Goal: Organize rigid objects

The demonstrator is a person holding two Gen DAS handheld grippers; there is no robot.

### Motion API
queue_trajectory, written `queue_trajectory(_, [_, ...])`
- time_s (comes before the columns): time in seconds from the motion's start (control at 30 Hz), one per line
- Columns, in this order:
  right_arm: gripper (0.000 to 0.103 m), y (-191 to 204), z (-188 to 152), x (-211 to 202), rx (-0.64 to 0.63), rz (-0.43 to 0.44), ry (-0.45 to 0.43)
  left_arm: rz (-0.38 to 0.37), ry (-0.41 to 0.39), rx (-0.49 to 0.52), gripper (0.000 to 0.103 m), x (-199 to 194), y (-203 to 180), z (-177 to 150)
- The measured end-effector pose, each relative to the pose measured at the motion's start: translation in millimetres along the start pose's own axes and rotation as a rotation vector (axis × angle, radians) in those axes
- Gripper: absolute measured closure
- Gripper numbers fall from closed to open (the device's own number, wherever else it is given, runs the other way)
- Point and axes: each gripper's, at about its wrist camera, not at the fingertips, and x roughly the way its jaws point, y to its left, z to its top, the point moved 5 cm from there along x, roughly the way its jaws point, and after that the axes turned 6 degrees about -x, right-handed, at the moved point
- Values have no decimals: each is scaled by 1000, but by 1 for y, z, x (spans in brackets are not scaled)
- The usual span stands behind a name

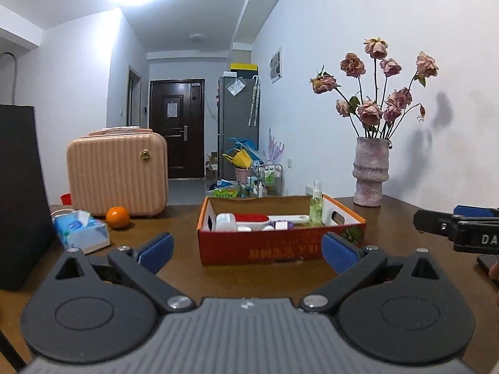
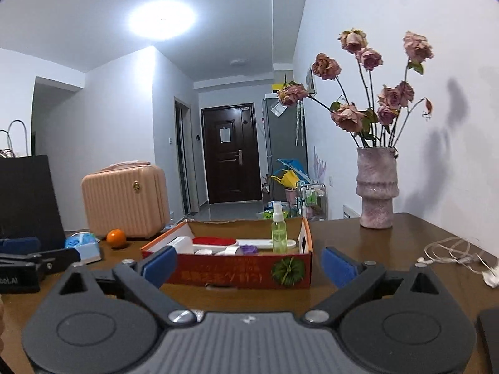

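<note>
Both jaws gape wide and empty, left gripper [image 1: 246, 251] and right gripper [image 2: 249, 265] near the red box [image 1: 280, 246] of items mid-desk [image 1: 187, 268]; I judge packing finished, next I withdraw.

Setting: a lived-in flat. Dark wooden table [image 1: 389, 218] carries a pink ceramic vase of dried roses [image 1: 371, 171]; the hallway behind shows a dark panelled entrance door [image 1: 176, 127], grey fridge [image 1: 237, 118], cluttered floor.

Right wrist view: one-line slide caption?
Open right gripper faces the cardboard box of toiletries on the wooden table.
</note>
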Motion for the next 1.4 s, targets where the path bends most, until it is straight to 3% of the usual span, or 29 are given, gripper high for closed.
queue_trajectory(0.23, [3,20,-22,-81,-6,-16,9,23,20,-59,0,-81,10,-15])
queue_trajectory(0.4, [3,37,-40,-120,-97,-14,67,0,17,-11,0,-133,15,-29])
queue_trajectory(0.53, [3,45,-72,-149,-26,-20,129,71,39,-16,0,-168,23,-58])
queue_trajectory(0.67, [3,57,-90,-163,-21,8,183,44,63,24,0,-181,20,-66])
queue_trajectory(0.9, [3,68,-68,-170,-21,25,96,43,38,8,0,-186,19,-59])
queue_trajectory(1.4, [0,67,-65,-170,-20,22,99,37,46,13,0,-185,19,-61])
